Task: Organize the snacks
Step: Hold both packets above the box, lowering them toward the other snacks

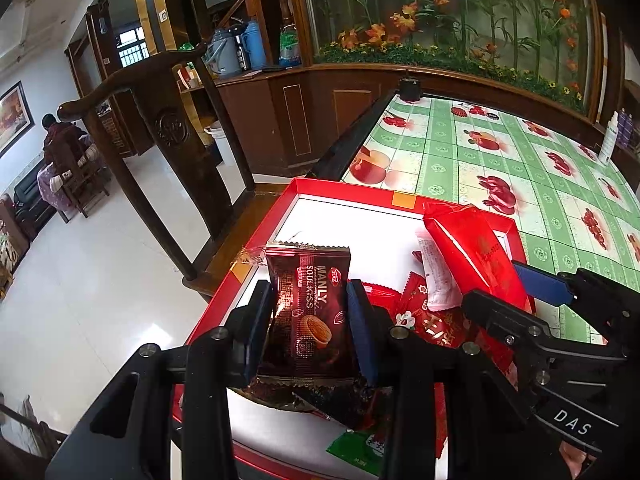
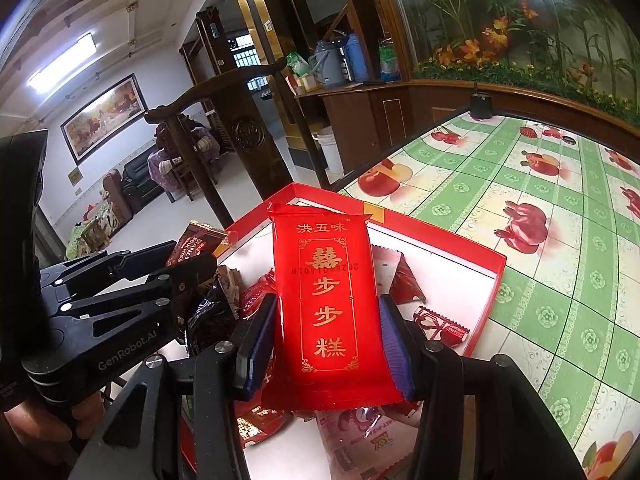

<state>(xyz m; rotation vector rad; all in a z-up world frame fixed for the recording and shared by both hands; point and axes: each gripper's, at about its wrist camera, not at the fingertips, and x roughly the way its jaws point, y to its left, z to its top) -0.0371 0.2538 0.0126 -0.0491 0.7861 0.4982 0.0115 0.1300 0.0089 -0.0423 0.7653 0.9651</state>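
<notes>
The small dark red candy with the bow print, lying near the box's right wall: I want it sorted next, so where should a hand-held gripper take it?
Grip the candy across its narrow body, descending from above. It lies flat on the red box floor, apart from other wrappers, crimped ends free.

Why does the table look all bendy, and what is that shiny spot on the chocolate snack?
Left wrist view: the fisheye lens curves the table edge; light glares off the brown snack packet. Right wrist view: same bending; the red packet glows brightly, lettering sharp.
</notes>
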